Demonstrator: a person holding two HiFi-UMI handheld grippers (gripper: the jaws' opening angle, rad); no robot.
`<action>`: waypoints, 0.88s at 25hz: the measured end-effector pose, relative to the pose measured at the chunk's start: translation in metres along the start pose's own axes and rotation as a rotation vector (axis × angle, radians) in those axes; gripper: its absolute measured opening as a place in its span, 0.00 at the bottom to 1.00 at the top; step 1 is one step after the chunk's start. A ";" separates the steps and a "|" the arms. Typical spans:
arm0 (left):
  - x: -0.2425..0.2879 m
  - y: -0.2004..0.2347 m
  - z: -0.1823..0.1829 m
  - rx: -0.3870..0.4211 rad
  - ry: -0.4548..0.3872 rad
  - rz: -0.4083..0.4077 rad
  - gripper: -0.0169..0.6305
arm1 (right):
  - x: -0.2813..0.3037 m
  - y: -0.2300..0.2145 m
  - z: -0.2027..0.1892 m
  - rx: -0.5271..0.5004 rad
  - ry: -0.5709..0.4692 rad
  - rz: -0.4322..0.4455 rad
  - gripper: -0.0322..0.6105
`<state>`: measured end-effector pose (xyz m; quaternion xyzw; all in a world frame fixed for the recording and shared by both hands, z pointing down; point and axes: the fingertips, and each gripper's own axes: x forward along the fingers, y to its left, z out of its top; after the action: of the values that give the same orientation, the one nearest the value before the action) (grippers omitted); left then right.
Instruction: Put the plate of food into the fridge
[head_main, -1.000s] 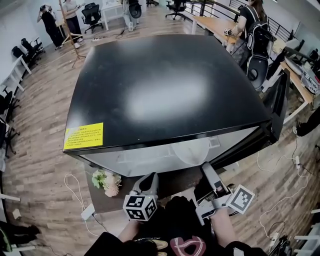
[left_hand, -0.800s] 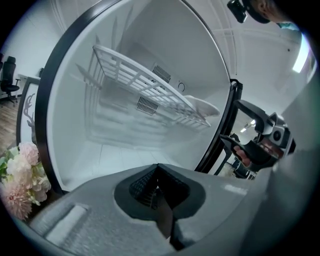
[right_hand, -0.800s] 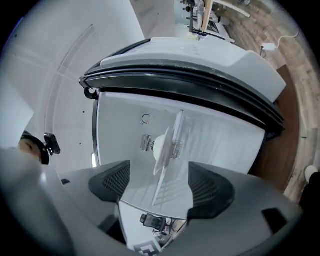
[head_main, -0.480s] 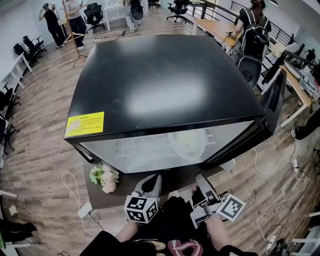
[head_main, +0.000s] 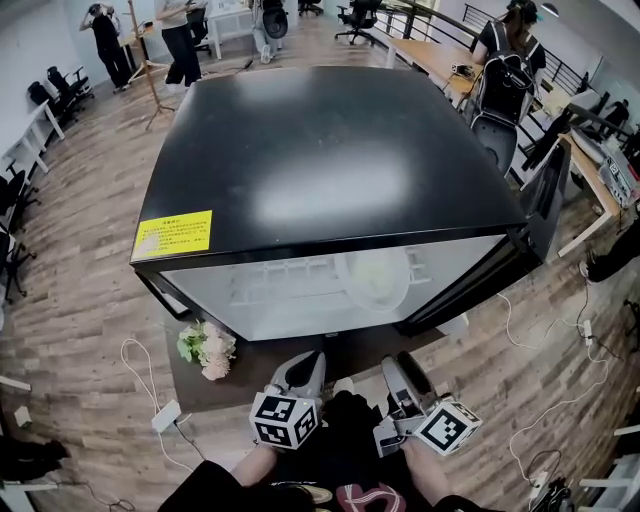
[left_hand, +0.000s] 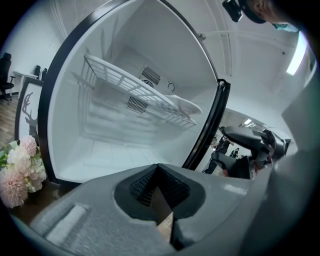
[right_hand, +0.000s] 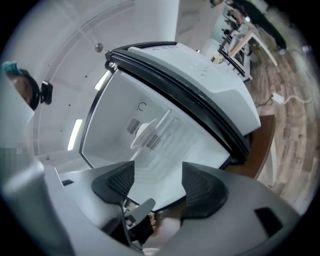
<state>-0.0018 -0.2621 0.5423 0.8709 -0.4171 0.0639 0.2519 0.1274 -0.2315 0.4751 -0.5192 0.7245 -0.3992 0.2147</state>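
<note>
The fridge (head_main: 330, 160) has a black top and stands open, its white inside facing me. On the wire shelf (left_hand: 135, 87) inside lies the white plate (head_main: 378, 278), also seen as the plate (left_hand: 182, 104) and the plate (right_hand: 147, 131) in the two gripper views. My left gripper (head_main: 303, 368) hangs in front of the opening, its jaws shut with nothing in them (left_hand: 159, 187). My right gripper (head_main: 395, 378) is beside it, apart from the fridge. Its jaws have just been closing a little and still stand open, with nothing between them (right_hand: 157, 182).
The fridge door (head_main: 545, 210) swings out to the right. A bunch of pale flowers (head_main: 205, 348) lies on the floor at the lower left of the fridge, next to a white power strip (head_main: 165, 415) and cable. Desks, chairs and people are at the far side.
My right gripper has drawn back from the fridge opening, sunk and rolled. My left gripper has shifted slightly. The plate has stayed on the shelf.
</note>
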 end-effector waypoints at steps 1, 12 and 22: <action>0.000 -0.001 -0.001 0.000 0.002 -0.003 0.04 | -0.001 -0.002 -0.001 -0.045 0.005 -0.021 0.51; -0.010 -0.005 -0.003 0.008 -0.009 -0.001 0.04 | -0.006 -0.005 -0.013 -0.395 0.002 -0.154 0.38; -0.015 0.001 0.004 0.032 -0.030 -0.004 0.04 | 0.006 0.009 -0.027 -0.546 0.010 -0.152 0.29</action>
<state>-0.0127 -0.2541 0.5343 0.8765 -0.4180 0.0568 0.2320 0.1003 -0.2264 0.4846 -0.6087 0.7653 -0.2067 0.0325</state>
